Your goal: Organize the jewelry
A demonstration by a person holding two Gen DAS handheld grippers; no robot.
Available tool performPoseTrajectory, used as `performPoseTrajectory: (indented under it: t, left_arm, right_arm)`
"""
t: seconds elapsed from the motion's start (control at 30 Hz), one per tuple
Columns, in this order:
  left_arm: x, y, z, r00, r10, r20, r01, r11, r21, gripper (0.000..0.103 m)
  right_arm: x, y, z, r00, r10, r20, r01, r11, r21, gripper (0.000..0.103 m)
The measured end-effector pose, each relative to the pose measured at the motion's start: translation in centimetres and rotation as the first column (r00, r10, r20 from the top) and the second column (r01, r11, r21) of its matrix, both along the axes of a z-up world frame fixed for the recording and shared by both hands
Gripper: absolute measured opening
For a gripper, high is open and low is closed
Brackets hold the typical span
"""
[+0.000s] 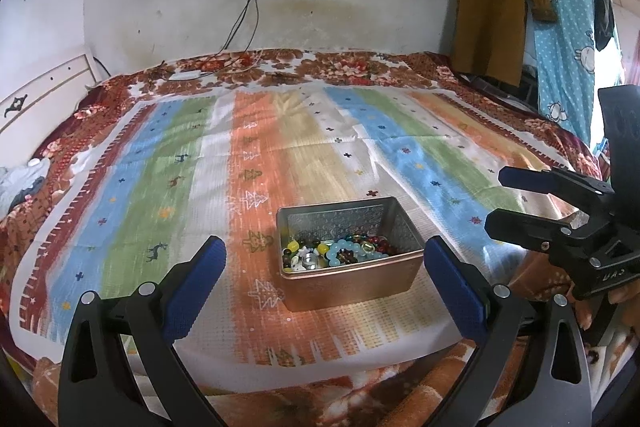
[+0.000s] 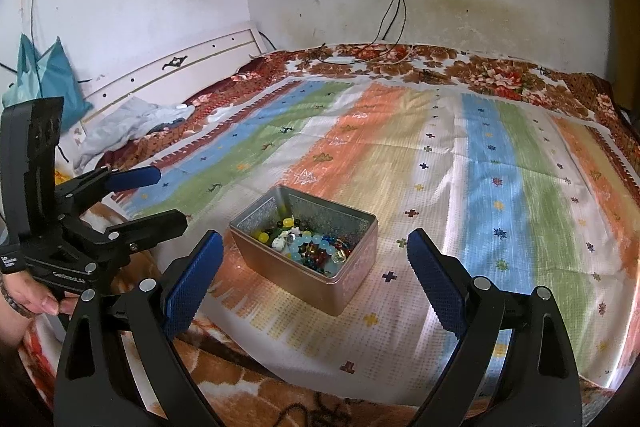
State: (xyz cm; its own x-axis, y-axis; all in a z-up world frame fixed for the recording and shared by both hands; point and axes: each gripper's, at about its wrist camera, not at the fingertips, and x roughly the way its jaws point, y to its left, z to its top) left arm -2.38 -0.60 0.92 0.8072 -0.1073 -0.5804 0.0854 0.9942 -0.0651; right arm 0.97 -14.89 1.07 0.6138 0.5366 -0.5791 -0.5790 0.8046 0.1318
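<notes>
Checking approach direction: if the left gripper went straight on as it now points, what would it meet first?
Probably the open metal tin of beaded jewelry, centered between the open left gripper fingers; depth unclear.

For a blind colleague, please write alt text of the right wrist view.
An open metal tin holding mixed colourful beads sits on a striped cloth over a bed, framed by the open right hand-held gripper. At left, the open left hand-held gripper hovers empty beside the tin.

left tongs [image 2: 160, 195] body: partly legible white print, "Gen…" | other lettering too blurred
</notes>
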Motion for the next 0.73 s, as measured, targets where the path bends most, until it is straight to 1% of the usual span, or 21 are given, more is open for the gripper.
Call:
performPoseTrajectory:
  t: [0.43,0.6,0.73]
  left_arm:
    - [0.06,0.01,0.08,1.000,0.003,-0.002,-0.003,1.000,0.003,0.097]
    - [0.35,0.00,0.00,1.000,0.007,-0.026,-0.007,1.000,0.001,0.097]
    - [0.34,0.03,0.04,1.000,0.004,-0.030,-0.004,1.000,0.001,0.097]
  right_arm:
    - [0.17,0.13,-0.32,1.000,-0.003,-0.009,0.003,1.000,-0.011,0.094]
    - [0.20,0.13,-0.34,1.000,-0.003,-0.009,0.003,1.000,-0.013,0.094]
    - [0.31,0.03,-0.54,1.000,-0.005,-0.012,0.005,1.000,-0.017,0.094]
